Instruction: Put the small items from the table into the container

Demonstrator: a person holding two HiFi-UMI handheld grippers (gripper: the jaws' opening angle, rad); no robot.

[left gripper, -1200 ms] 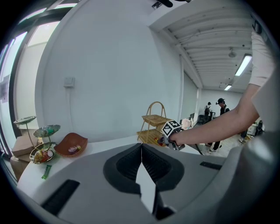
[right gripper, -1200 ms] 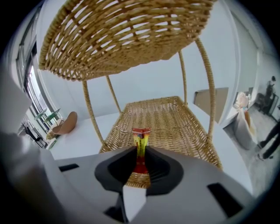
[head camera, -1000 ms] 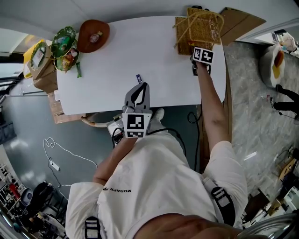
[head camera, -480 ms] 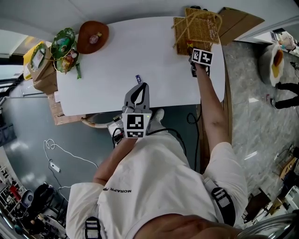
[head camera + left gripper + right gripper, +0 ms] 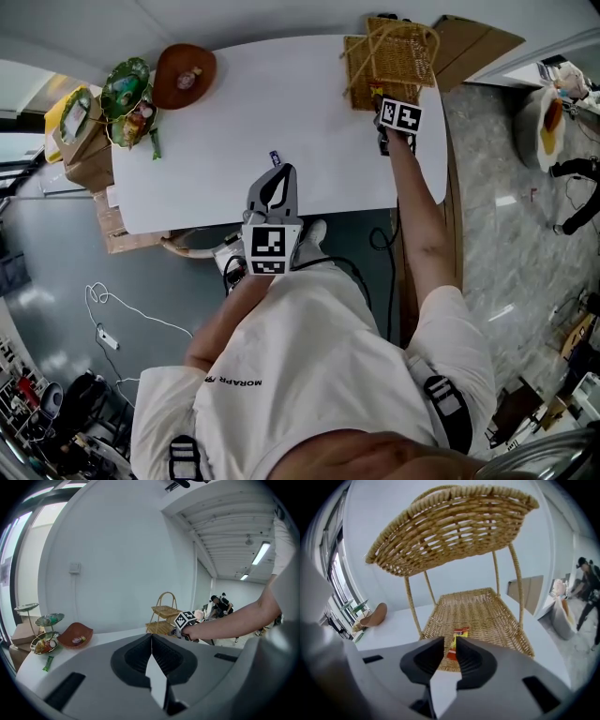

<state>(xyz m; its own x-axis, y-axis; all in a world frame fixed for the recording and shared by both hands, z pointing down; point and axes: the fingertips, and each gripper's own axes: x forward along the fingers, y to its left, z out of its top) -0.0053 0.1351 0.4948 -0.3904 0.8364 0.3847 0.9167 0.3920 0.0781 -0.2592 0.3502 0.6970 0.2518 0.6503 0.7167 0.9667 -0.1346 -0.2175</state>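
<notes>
The right gripper (image 5: pixel 449 645) is at the front edge of the wicker rack (image 5: pixel 487 613). Its jaws are closing, and the candy packet (image 5: pixel 459 633) shows in the gap between them, not pinched, lying on the rack's lower tray. The left gripper (image 5: pixel 151 637), well apart from the rack, has its jaws pressed together.

There is one white table (image 5: pixel 234 112), carrying one wicker rack (image 5: pixel 394 56) of two tiers at 1 o'clock, one brown bowl (image 5: pixel 185 75) at 11 o'clock and one tiered stand of green dishes (image 5: pixel 127 89) at 10 o'clock. One red-and-yellow sweet (image 5: pixel 458 641) lies on the rack's lower tier, and one small dark-wrapped item (image 5: pixel 275 157) lies on the tabletop towards 6 o'clock. Two small pieces (image 5: pixel 77 640) sit in the bowl.
</notes>
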